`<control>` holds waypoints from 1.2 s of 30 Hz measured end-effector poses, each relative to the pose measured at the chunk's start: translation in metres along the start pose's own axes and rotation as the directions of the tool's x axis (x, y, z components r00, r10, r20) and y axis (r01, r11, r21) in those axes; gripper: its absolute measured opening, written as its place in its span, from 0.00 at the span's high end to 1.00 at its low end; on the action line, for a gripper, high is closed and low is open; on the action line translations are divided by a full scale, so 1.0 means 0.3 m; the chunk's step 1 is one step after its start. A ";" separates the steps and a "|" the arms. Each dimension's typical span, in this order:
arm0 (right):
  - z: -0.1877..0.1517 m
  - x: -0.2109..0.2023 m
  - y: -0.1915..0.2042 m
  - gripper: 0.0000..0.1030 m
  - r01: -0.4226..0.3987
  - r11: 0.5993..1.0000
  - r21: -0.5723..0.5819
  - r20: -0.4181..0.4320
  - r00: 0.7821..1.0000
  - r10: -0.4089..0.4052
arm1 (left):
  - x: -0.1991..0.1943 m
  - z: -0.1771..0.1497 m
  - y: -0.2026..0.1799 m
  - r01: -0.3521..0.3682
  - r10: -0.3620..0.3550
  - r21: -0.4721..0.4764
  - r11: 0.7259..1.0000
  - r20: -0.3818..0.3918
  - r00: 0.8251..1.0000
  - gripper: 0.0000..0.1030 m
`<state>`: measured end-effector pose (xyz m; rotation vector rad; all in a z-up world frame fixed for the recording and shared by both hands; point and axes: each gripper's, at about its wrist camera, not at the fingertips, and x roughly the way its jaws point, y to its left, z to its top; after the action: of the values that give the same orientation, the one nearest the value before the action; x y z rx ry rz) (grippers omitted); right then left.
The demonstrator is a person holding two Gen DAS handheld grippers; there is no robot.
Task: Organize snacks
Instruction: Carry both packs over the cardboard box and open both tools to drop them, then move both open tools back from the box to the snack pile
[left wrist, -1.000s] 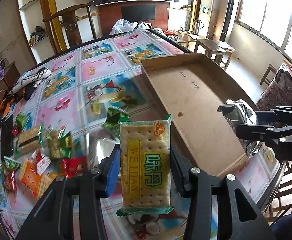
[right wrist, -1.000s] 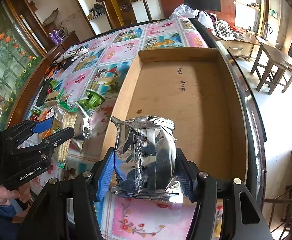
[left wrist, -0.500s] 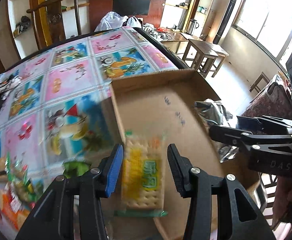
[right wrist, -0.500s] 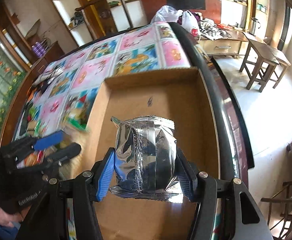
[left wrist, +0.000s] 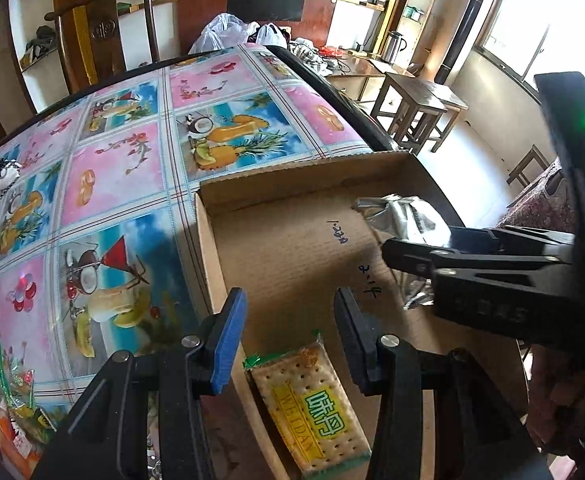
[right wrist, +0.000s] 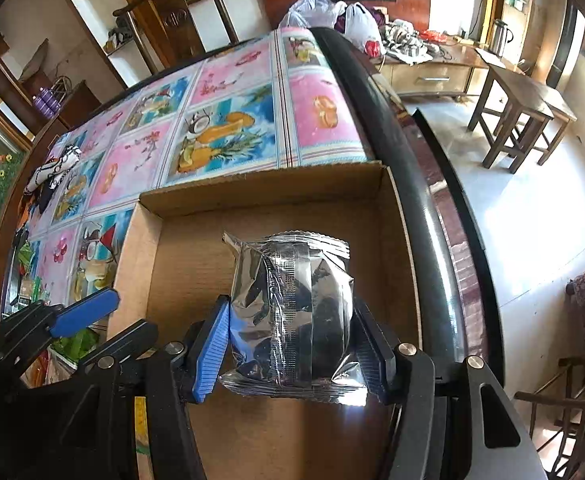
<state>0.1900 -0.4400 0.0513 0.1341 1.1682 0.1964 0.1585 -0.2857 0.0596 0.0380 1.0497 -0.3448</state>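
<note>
1. Left wrist view first: the cracker pack (left wrist: 312,408) that was pinched upright in the left tongs (left wrist: 288,336) a second ago now lies flat on the floor of the cardboard box (left wrist: 292,248), near its left wall. The left tongs sit spread above it, pads not touching it, so I'd call that one dropped off.
2. Both hands have swung over from the loose snack pile side of the table (left wrist: 124,168) to above the box. A second ago the box was off to the side; now both cameras look straight down into it.
3. Right wrist view: the right tongs (right wrist: 292,340) are still pinching the silver foil packet (right wrist: 292,312), blue pad on one side and black on the other, hanging over the box floor near the right wall. Not let go yet, so that's probably the next drop.
4. Box contents as far as I can see: just the cracker pack, plus some pen scribbles on the bare cardboard. Lots of room left.
5. Leftover snacks (left wrist: 8,408) are still scattered at the bottom left corner of the table on the fruit-print cloth, so the sorting is early days, more trips needed.
</note>
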 end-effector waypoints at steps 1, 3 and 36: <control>0.000 0.011 0.002 0.40 -0.003 1.000 -0.004 -0.007 1.000 0.003 | -0.007 -0.004 0.001 -0.005 0.005 0.003 1.000 0.004 1.000 0.57; -0.001 0.026 0.009 0.39 0.003 1.000 -0.010 -0.012 1.000 -0.003 | -0.021 -0.014 0.003 -0.008 0.008 0.006 1.000 0.008 1.000 0.57; -0.473 -0.271 0.166 0.20 -0.289 0.934 0.210 0.088 0.957 0.276 | -0.335 -0.372 0.062 0.065 -0.069 0.071 0.995 0.054 0.996 0.53</control>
<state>0.0241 -0.4092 0.0798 0.5037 1.1087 0.3144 0.0249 -0.2203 0.0868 0.0547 0.9846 -0.4404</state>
